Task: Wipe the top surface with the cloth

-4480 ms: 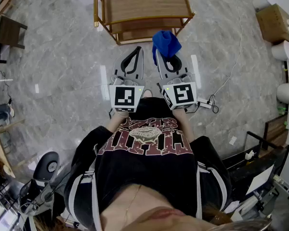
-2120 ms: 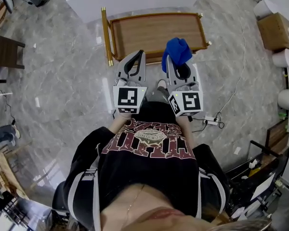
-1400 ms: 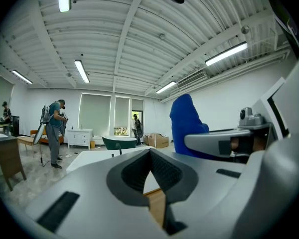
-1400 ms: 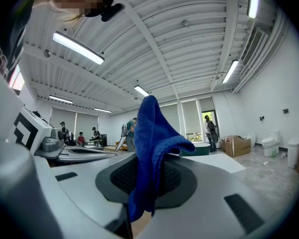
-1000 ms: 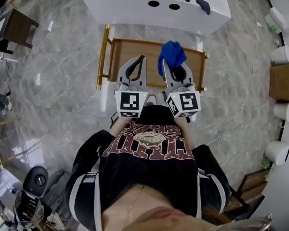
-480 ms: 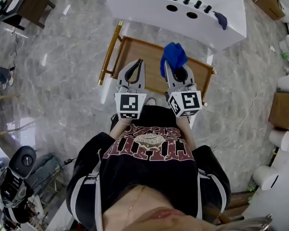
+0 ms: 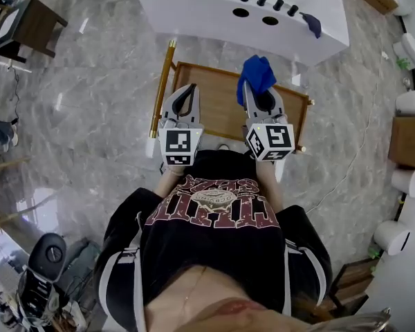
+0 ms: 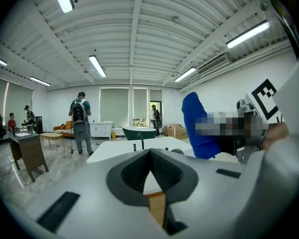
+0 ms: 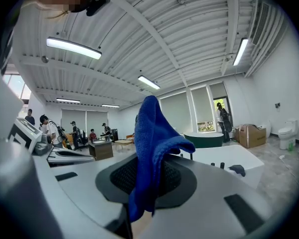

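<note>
- Grey marble floor (image 7: 90,116) surrounds the wooden cart top (image 7: 218,109).
- Right gripper (image 7: 261,92) pinches the blue cloth (image 7: 258,73) above it: soft, light, floppy, best gripped at 1 bunched fold.
- Left gripper (image 7: 187,90) jaws meet, empty.

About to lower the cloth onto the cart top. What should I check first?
1. Grip on cloth: ok, right gripper is shut on it.
2. Left gripper out of play: ok, shut and empty.
3. Top bare: ok where it shows.
4. Cloth over the top: ok in the head view.
5. Cloth touching the top: not ok, it sticks up from the jaws.
6. Height above the top: cannot tell.
</note>
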The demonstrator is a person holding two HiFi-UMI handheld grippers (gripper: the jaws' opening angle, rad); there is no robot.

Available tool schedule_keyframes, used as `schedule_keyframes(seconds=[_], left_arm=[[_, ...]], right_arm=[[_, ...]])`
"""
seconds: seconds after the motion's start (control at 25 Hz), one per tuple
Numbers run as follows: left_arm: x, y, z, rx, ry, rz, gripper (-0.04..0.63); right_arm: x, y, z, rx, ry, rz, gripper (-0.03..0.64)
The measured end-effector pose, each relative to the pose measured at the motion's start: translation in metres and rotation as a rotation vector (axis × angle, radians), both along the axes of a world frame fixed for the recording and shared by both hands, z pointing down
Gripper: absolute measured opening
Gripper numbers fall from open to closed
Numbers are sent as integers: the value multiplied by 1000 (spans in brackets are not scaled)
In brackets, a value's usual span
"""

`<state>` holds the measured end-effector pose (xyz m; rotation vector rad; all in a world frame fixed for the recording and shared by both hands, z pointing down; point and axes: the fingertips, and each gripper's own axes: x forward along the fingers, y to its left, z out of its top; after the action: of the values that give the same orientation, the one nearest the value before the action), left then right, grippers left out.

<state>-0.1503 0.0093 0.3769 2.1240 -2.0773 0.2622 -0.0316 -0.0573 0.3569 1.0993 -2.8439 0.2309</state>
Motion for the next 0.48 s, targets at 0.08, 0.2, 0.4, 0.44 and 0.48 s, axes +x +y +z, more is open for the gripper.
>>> schedule_keyframes(seconds=[0.08,0.2,0.4,0.44,0.48], left_arm=[[-13,-8,4,-15,6,35,48],[-33,-21,13,-43,22,84,48],[-68,-32,39,-96,59,129,48],[-73,-33,47,-110,72,136,48],[-78,-34,53,-125,87,145,48]], right_arm=[[-8,-7,2,-10,6,34,75],[-25,-17,7,-21,31,85,75],[-64,-30,25,-41,69,108,75],[-72,-33,30,-48,74,107,75],[-80,-36,34,-55,76,107,75]])
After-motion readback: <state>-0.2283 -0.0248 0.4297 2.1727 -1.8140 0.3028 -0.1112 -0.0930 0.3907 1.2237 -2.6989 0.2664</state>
